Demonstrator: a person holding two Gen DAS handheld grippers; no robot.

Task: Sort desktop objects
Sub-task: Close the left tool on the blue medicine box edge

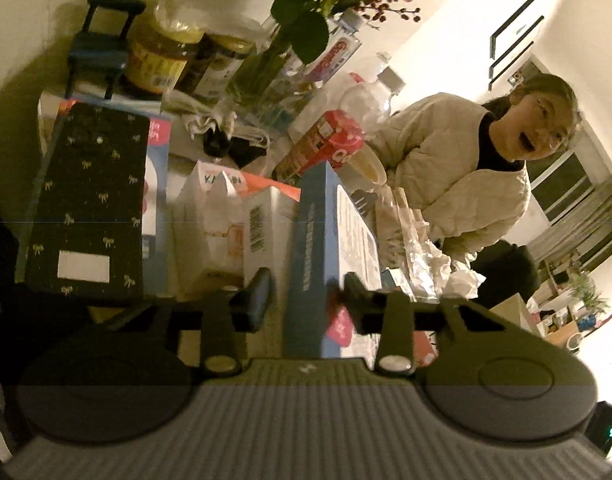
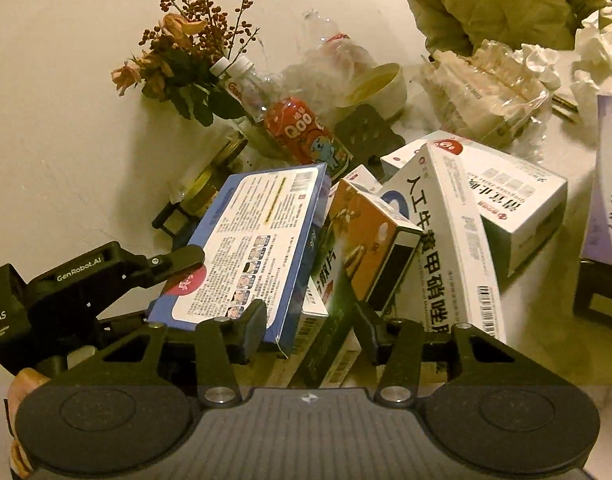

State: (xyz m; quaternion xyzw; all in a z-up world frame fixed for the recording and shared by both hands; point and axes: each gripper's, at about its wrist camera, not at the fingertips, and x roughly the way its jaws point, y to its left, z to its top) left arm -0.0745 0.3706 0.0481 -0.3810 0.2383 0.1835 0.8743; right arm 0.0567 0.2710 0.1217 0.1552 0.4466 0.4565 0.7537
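between the left gripper (image 1: 306, 296) fingers stands the flat blue box (image 1: 311, 248) on edge, pinched at its near end, while the right gripper (image 2: 309, 322), half spread, sits just in front of a green-and-white carton (image 2: 329, 344) without pinching it, orange carton (image 2: 369, 236) just beyond.

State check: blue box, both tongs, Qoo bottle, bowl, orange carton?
Flat blue cardboard box: tilted on edge, held.
Left tongs: shut on the blue box.
Right tongs: astride white and dark cartons, grip unclear.
Red Qoo bottle: lying down.
Cream bowl: upright.
Orange carton: tilted, end flap open.
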